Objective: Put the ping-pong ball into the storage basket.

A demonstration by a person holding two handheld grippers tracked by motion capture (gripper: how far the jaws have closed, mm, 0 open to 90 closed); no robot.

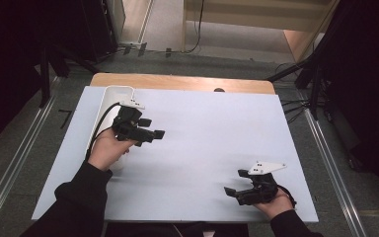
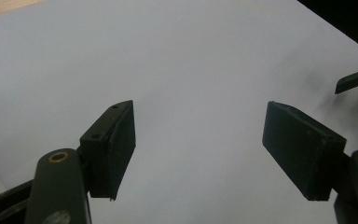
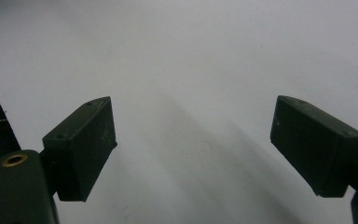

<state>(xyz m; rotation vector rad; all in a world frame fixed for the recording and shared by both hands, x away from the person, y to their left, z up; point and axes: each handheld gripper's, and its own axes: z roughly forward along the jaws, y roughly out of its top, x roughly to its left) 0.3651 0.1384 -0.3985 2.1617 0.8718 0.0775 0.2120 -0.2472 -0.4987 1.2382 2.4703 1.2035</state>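
- We hold the left gripper [image 1: 154,127] over the left part of the pale blue-white table sheet [image 1: 202,148], its jaws pointing toward the table's right side.
- In the left gripper view its jaws [image 2: 198,149] stand spread apart, with bare sheet between the pads and nothing pinched.
- Just beside and partly under our left hand [image 1: 107,148] lies a white oblong tray [image 1: 114,94], running along the sheet's left edge toward the far side; it is the thing nearest this gripper, and the jaws do not touch it.
- We hold the right gripper [image 1: 234,182] low near the sheet's near right corner, its jaws pointing left and its grey three-cornered plate on top.
- In the right gripper view its jaws [image 3: 193,144] are likewise spread wide, empty, with only their soft shadow on the sheet between them.
- The two grippers are well apart; a jaw tip of the right one shows at the right edge of the left gripper view.
- The sheet covers a wooden tabletop [image 1: 177,81], whose bare strip shows along the far edge.
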